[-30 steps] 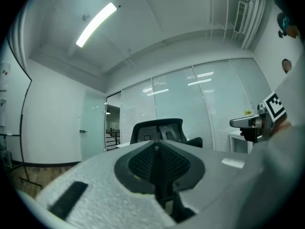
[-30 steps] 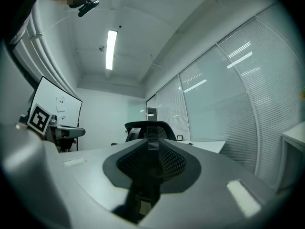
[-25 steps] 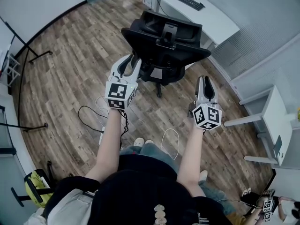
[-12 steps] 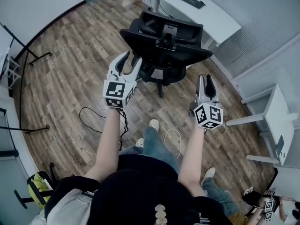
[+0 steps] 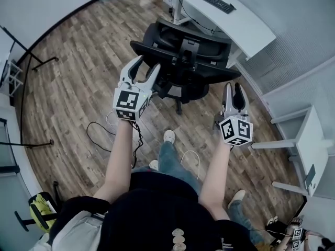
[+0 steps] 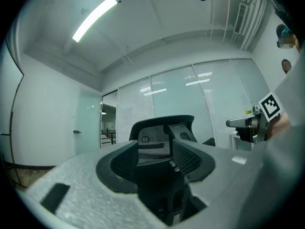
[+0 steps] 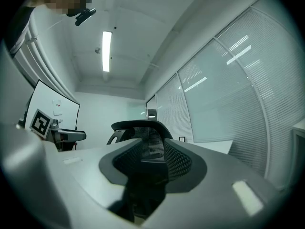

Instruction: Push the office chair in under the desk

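**Chair-to-Desk Push: Making Contact**

The desk [image 5: 246, 22] lies at the far side of the floor. The office chair [image 5: 183, 61] stands just short of it with its backrest toward the operator, not yet under. Both tools are released. The left gripper [image 5: 145, 64] and right gripper [image 5: 234, 88] have jaws opening with nothing between them, and the backrest is ahead, untouched. Recommended: seat one gripper against each side of the backrest rim and push evenly, so the chair rolls straight.

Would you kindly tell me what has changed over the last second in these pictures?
The person stepped forward, bringing the left tool and right tool nearer the black mesh office chair; both tools' jaws are opening, empty. The chair still stands out from the white desk, untouched.
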Motion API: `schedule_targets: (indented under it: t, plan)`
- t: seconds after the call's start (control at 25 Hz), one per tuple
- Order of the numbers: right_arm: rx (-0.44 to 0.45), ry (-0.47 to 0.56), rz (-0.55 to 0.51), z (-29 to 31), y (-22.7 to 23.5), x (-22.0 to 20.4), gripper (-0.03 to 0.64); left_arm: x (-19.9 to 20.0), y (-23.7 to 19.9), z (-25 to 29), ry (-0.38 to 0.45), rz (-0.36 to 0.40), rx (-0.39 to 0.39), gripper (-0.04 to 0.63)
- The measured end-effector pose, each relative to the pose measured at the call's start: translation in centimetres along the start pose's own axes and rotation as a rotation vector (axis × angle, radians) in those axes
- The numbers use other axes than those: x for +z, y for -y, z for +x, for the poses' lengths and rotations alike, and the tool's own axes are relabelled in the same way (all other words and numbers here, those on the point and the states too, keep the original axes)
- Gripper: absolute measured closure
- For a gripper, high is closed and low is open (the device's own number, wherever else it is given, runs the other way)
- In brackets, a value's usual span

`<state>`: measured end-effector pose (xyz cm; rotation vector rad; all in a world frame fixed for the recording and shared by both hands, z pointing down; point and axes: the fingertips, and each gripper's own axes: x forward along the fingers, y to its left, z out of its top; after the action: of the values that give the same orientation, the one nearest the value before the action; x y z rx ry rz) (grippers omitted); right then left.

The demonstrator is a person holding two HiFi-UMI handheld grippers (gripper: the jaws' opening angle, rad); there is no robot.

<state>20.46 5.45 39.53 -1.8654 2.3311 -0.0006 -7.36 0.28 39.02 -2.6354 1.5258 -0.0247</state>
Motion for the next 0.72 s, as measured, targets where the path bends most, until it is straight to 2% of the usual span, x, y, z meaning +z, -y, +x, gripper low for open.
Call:
schedule_targets:
  t: [0.2, 0.4, 0.72]
  plan:
    - [0.035, -0.004, -0.006, 3.4, 1.8, -0.3, 0.483, -1.2, -0.8, 3.6, -0.036, 0.045, -0.023, 0.370]
    - [0.081, -0.029, -0.013, 7.2, 4.0, -0.3, 0.482, -1.1, -1.8, 7.0, -0.058, 0.067, -0.011, 0.365]
    - [0.154, -0.078, -0.033, 12.1, 5.4, 0.1, 0.480, -1.2, -3.0, 10.9, -0.121, 0.110, -0.030, 0.345]
